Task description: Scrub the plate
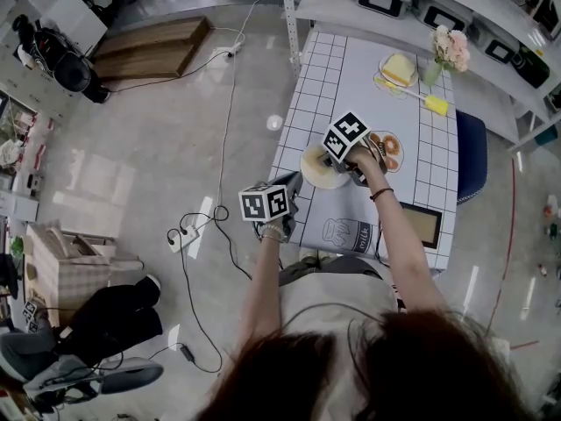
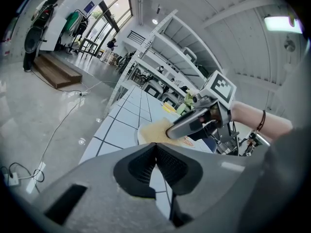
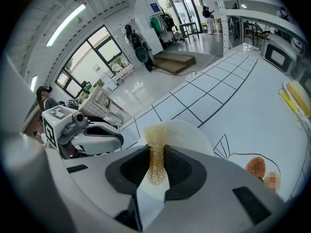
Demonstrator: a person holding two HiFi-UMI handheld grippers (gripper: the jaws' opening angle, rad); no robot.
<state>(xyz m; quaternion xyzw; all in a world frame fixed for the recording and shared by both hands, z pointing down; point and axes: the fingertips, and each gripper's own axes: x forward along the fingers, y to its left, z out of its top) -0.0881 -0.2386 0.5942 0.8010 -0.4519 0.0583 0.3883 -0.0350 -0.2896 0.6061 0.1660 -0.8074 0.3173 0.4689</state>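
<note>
Pinching the scouring pad (image 3: pixel 154 134), your right gripper (image 3: pixel 155 149) holds its long axis along the jaws, free end pointing onto the plate (image 3: pixel 190 130). Your left gripper (image 2: pixel 155 147), closed on nothing, hovers beside that plate.

— Where's the plate (image 1: pixel 317 170)?

— Flat on the white, grid-lined worktop (image 1: pixel 351 77), close to its left long edge and a little nearer the near end than the far one. It's round, plain white, with a shallow raised rim.

— And the scrubber?

— A golden-tan mesh scouring pad (image 3: pixel 154 137), coarse and loosely woven. It's pinched upright in the right claw (image 3: pixel 155 154), squeezed thin there. Its free end fans out over the plate's surface and seems to press on it.
</note>
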